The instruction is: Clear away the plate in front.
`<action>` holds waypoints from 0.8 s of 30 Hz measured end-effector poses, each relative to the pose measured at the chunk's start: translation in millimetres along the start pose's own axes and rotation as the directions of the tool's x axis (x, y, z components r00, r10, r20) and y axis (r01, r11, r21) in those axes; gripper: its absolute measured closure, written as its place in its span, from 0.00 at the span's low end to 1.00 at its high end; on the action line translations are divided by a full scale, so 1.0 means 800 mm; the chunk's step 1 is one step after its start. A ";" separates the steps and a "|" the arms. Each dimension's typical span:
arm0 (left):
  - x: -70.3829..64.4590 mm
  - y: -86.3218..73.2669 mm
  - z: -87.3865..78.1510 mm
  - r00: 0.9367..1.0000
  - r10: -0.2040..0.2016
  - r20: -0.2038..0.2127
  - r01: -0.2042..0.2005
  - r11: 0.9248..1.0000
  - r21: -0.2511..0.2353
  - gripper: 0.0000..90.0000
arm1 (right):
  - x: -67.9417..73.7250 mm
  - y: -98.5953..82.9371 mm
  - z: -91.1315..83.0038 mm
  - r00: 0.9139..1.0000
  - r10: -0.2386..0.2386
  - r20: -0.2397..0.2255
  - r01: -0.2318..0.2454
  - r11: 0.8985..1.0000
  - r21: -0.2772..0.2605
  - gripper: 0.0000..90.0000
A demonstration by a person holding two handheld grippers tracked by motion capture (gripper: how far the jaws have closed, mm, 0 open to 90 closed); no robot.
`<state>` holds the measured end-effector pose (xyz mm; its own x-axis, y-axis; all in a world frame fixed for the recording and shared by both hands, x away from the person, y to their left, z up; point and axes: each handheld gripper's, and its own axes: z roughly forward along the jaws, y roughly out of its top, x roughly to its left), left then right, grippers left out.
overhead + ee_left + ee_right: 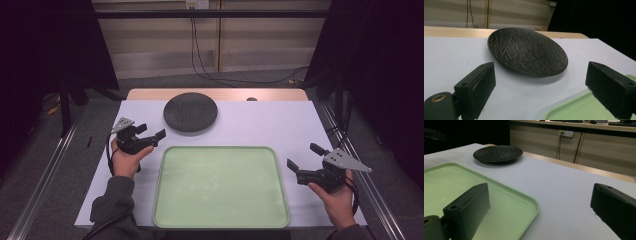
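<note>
Left gripper (150,131) sits at the table's left side, just off the top-left corner of the green tray (220,220), held in the person's left hand (127,159). Jaws stand wide apart, nothing between them. It points toward the black plate (190,112), which is near but not touched. In the left gripper view the plate (527,51) lies flat on the white table cover (449,57) just ahead of the two spread jaws, with a corner of the tray (579,110) at lower right. Plate surface is dark and ridged, nothing on it.

Right gripper (304,156) is at the right side of the table, just beside the tray's right edge, held in the right hand (337,200). Jaws are also spread apart and hold nothing. Grey three-cornered plate on top faces right. In the right gripper view the tray (499,195) lies under and ahead of the left-hand jaw, its rim corner near frame centre; the black plate (497,153) sits well beyond it, apart from the tray.

From the high view the plate sits at the far middle of the white cover (270,125), just beyond the tray's far edge, a narrow strip of cover between them. Tray lies nearest the person, centred, nothing in it. A wooden table edge (150,94) shows past the cover. Cables (210,75) hang down the back wall and run along the floor.
</note>
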<state>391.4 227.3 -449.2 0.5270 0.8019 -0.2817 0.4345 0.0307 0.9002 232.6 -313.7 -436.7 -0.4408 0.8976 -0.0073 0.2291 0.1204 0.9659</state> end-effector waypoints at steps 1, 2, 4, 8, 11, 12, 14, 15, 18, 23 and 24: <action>0.001 0.001 0.004 1.000 0.000 -0.003 0.000 1.000 0.008 0.10 | 0.000 0.000 0.000 1.000 0.003 -0.003 -0.003 1.000 0.000 0.02; 0.003 0.002 0.008 1.000 -0.001 0.001 0.001 1.000 0.012 0.10 | -0.001 0.000 0.000 1.000 -0.001 0.004 0.001 1.000 -0.002 0.02; 0.005 0.005 0.014 1.000 -0.011 -0.005 0.011 1.000 0.018 0.11 | -0.001 0.000 0.000 1.000 0.002 -0.001 -0.002 1.000 -0.003 0.02; 0.009 0.012 0.027 1.000 -0.010 -0.013 0.010 1.000 0.023 0.12 | 0.000 0.000 0.000 1.000 -0.002 -0.001 0.002 1.000 0.003 0.02; 0.013 0.016 0.035 1.000 -0.018 -0.020 0.018 1.000 0.025 0.12 | 0.000 0.000 0.001 1.000 0.004 -0.002 -0.004 1.000 -0.001 0.02; 0.015 0.017 0.037 0.999 -0.019 -0.029 0.020 0.999 0.026 0.12 | 0.000 0.000 0.001 1.000 0.004 -0.005 -0.004 1.000 0.000 0.02; 0.018 0.018 0.043 0.999 -0.031 -0.037 0.032 0.999 0.022 0.13 | 0.000 0.000 0.001 1.000 0.006 -0.008 -0.006 1.000 0.001 0.02; 0.018 0.018 0.043 0.999 -0.031 -0.037 0.032 0.999 0.022 0.13 | 0.001 0.000 0.000 1.000 0.004 -0.005 -0.004 1.000 0.001 0.02; 0.024 0.021 0.053 0.998 -0.039 -0.052 0.041 0.998 0.041 0.13 | 0.000 0.000 0.000 1.000 0.006 -0.003 -0.006 1.000 -0.002 0.02; 0.031 0.021 0.068 0.994 -0.086 -0.065 0.089 0.995 0.041 0.15 | 0.000 0.000 0.000 1.000 0.007 -0.006 -0.007 1.000 -0.007 0.02; 0.033 0.021 0.070 0.994 -0.083 -0.067 0.087 0.995 0.058 0.15 | 0.000 0.000 0.000 1.000 0.009 -0.007 -0.009 1.000 -0.004 0.02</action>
<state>453.6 215.4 -460.0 0.4392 0.8345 -0.3326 0.5201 0.0657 0.8516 232.5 -313.6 -436.6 -0.4450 0.8955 0.0033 0.2295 0.1104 0.9670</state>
